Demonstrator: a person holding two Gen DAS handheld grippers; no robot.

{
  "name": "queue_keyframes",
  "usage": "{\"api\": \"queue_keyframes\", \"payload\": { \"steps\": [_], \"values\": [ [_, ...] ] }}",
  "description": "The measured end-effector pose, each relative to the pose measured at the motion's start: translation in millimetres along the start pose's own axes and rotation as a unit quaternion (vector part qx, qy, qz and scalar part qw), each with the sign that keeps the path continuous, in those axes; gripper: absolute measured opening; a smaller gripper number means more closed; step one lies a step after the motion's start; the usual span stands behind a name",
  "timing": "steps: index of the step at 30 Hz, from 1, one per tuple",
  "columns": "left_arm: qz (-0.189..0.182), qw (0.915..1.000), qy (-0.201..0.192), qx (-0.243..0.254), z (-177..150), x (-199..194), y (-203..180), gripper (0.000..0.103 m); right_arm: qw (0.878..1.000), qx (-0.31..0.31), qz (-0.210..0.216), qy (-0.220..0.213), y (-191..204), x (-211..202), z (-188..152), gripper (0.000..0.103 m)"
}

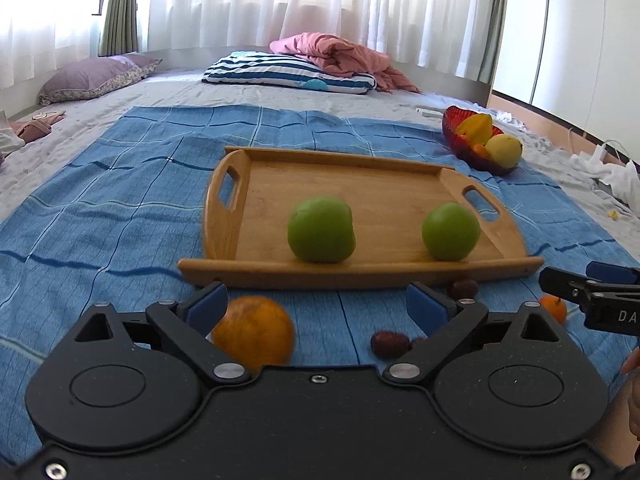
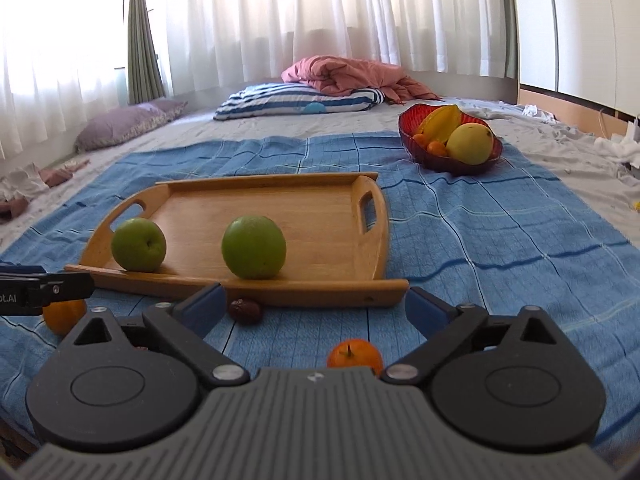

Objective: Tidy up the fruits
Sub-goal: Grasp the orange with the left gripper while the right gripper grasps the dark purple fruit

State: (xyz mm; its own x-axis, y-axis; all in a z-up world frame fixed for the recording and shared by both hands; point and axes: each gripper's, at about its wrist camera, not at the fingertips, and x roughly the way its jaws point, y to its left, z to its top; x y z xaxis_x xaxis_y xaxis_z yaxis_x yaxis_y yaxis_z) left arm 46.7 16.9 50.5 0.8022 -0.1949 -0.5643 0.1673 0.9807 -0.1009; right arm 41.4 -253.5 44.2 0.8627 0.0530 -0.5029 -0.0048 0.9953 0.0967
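Both claws stand apart w/ nothing held: left gripper, right gripper. Two green apples sit on tray; big orange, small orange & dates lie on cloth. Risk: round fruit may roll off soft cloth if pushed.

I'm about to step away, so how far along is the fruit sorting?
Done: two green apples sit on the wooden tray.
In hand: nothing; left gripper and right gripper are open, empty.
Left: large orange, small orange and dark red dates lie on the blue cloth.
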Motion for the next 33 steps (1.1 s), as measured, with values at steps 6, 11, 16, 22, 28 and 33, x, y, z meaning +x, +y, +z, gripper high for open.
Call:
{"api": "queue_keyframes", "payload": {
  "steps": [6, 11, 16, 22, 28, 33],
  "values": [
    [0.0, 1.0, 0.002, 0.007, -17, -12, 4, 0.097, 1.0, -0.015, 0.011, -0.018, 4, -18, -20, 0.102],
    [0.016, 0.9999, 0.004, 0.002, -27, -10, 11, 0.097, 0.999, -0.018, 0.035, -0.03, 11, -27, -34, 0.103],
    [0.031, 0.9995, -0.011, -0.006, -30, -3, 20, 0.098, 0.998, -0.018, 0.051, -0.04, 18, -31, -47, 0.103],
    [0.034, 0.9993, -0.01, -0.01, -33, 5, 25, 0.098, 0.998, -0.039, 0.046, -0.031, 32, -28, -62, 0.103],
    [0.036, 0.9992, -0.005, -0.018, -35, 13, 27, 0.097, 0.996, -0.059, 0.06, -0.022, 45, -25, -70, 0.092],
    [0.039, 0.9991, -0.007, -0.016, -36, 17, 26, 0.095, 0.995, -0.061, 0.07, -0.024, 51, -22, -71, 0.092]
  ]
}}
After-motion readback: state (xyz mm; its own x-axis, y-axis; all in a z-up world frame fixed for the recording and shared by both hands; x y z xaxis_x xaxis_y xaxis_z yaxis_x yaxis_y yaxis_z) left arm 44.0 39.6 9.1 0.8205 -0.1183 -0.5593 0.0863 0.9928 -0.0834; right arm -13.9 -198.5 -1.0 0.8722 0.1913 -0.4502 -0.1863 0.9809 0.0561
